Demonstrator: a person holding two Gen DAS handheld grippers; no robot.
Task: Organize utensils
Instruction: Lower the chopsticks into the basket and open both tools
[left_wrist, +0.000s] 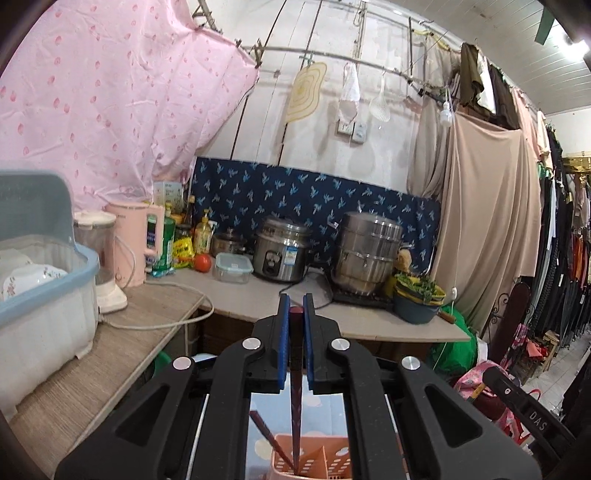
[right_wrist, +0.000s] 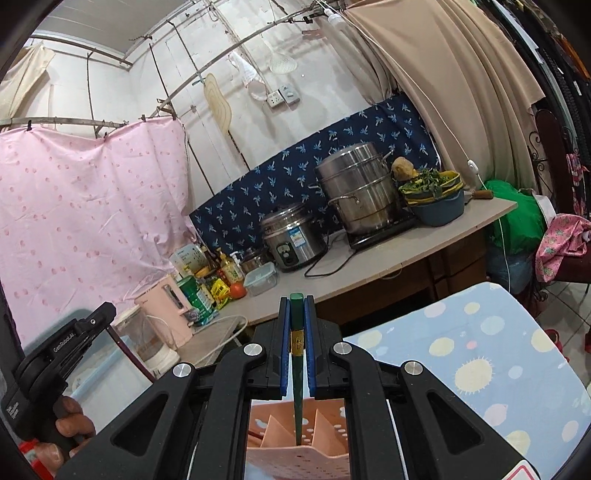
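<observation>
Both upright, left tongs gripping maroon chopstick, right tongs gripping green chopstick, tips down in holder.

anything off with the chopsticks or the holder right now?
Nothing stands out. Left gripper is shut on a dark red chopstick, right gripper on a green chopstick; both tips sit inside the pink utensil holder. Another red chopstick leans inside, not spilled.

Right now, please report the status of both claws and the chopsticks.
Left claw shut on dark red chopstick, tip in pink holder. Right claw shut on green chopstick, tip in holder. Nothing blocking.
</observation>
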